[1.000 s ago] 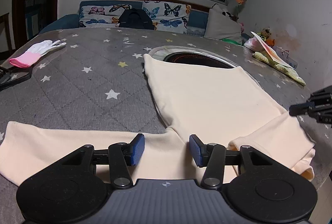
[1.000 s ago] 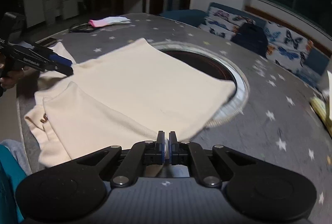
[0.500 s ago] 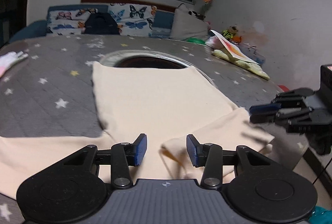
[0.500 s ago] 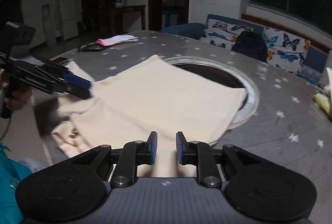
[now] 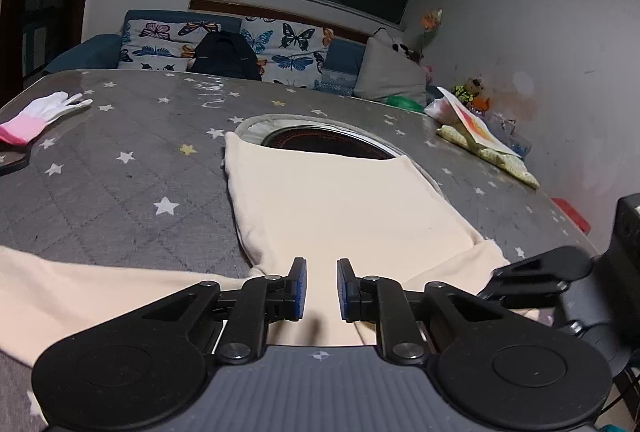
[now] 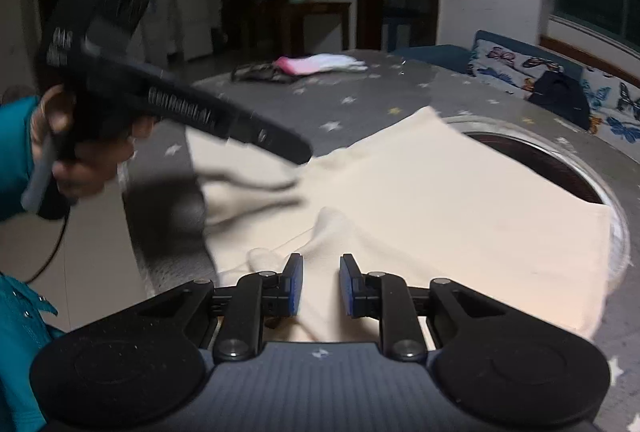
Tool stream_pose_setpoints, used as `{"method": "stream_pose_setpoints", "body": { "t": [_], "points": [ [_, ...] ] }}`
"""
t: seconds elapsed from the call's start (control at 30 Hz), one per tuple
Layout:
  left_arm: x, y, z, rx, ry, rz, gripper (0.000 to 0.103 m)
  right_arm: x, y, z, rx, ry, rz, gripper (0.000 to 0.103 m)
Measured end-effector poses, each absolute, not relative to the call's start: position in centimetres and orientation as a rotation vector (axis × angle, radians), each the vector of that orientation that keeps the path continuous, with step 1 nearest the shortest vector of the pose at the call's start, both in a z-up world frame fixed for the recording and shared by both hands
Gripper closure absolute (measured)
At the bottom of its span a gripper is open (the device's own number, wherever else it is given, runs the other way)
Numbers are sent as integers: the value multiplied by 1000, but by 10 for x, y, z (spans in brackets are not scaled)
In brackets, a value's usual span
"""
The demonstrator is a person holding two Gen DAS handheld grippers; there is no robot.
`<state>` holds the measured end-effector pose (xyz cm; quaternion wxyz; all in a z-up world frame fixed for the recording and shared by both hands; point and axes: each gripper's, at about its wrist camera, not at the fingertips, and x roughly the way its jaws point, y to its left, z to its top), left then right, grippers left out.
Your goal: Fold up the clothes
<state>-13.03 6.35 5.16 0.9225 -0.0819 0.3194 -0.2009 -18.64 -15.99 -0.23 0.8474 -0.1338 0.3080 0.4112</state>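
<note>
One sleeve done, by the look of it: the cream garment (image 5: 344, 207) lies flat on the grey star-print table (image 5: 120, 167), its far hem over the round recess (image 5: 328, 141) in the tabletop, and the sleeve on the right side is already laid across the near end of the body, a bit bunched where it doubles over. The other sleeve (image 5: 80, 292) is not folded yet; it runs out flat to the left along the near table edge. Left gripper (image 5: 320, 290) sits low over the near edge of the garment, around where that sleeve joins the body; its jaws have just been closing and now stand a narrow gap apart, with cloth under that gap, but I can't tell if the pads actually pinch any. In the right wrist view it looks down at the fabric, which ripples beneath its tip, so maybe some is lifted. Right gripper (image 6: 321, 286) hovers over the folded-in sleeve, jaws slightly apart, no cloth visibly pressed between the pads. My read: roughly a third in. Left to do: bring the left sleeve across, flatten the bunched bit, then fold the body up. White and pink glove (image 5: 42, 115) far left, well clear.
</note>
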Motion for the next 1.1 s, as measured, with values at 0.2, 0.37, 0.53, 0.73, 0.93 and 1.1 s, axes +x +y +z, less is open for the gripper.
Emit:
{"method": "stream_pose_setpoints", "body": {
  "t": [0.2, 0.37, 0.53, 0.73, 0.93, 1.1],
  "points": [
    [-144, 57, 51, -156, 670, -468, 85, -186, -169, 0, -218, 650, 842, 83],
    [-157, 44, 45, -145, 693, -538, 84, -184, -171, -8, -225, 663, 805, 83],
    [-165, 27, 35, -100, 722, -588, 83, -177, -178, -5, -179, 673, 788, 83],
    [-164, 21, 26, -100, 744, -562, 92, -175, -180, -7, -156, 684, 782, 83],
    [-172, 20, 33, -90, 692, -523, 95, -175, -180, -6, -151, 679, 779, 83],
    [-171, 22, 30, -95, 708, -510, 87, -176, -178, -4, -161, 672, 782, 83]
  ]
}}
